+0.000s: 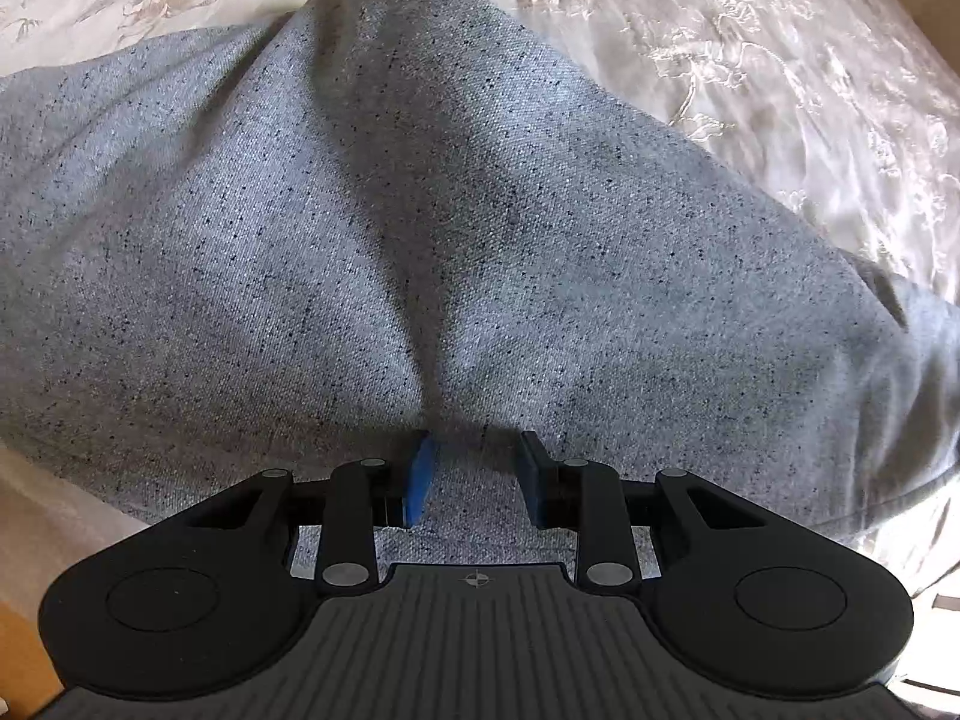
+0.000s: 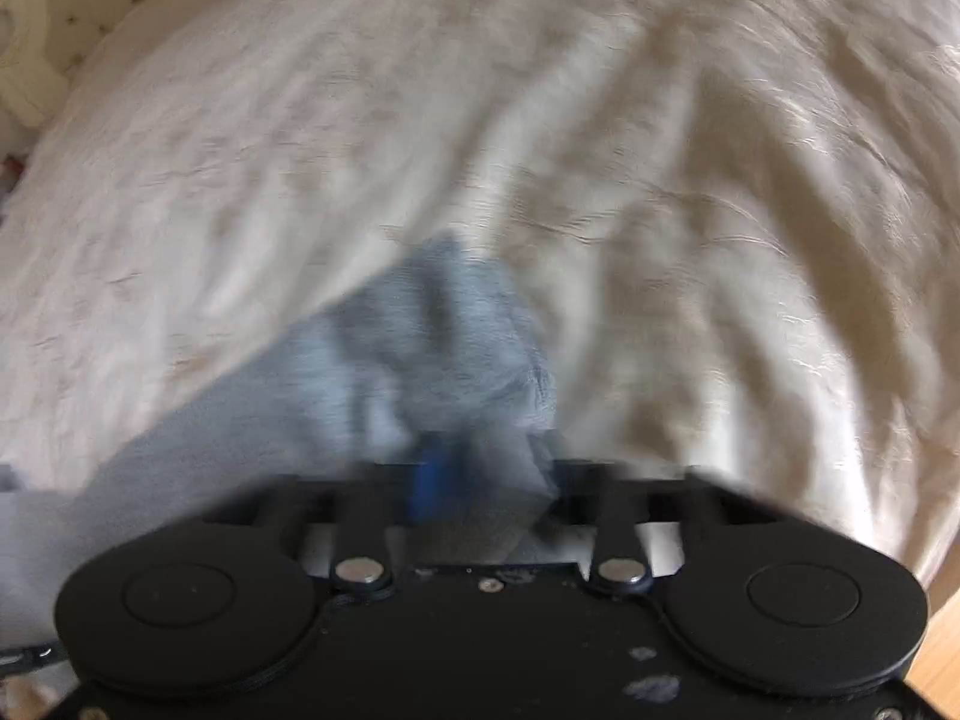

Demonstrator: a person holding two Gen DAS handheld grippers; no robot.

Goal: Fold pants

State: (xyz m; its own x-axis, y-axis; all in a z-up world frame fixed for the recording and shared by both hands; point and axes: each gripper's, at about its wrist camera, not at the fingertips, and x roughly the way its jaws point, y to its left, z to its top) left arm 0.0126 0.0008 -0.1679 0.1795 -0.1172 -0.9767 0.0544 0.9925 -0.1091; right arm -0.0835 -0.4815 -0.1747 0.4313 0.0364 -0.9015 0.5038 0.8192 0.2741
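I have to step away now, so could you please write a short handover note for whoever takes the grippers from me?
Left gripper: fingers parted around a bunch of the grey pants; no firm pinch is visible, so treat it as open.
Right gripper: the view is motion-blurred; grey fabric sits bunched between its fingers, but a firm grip cannot be confirmed.
The pants lie rumpled on the cream bedspread.
Done: no neat fold is visible.
Left: secure both grips, flatten the fabric, then fold.
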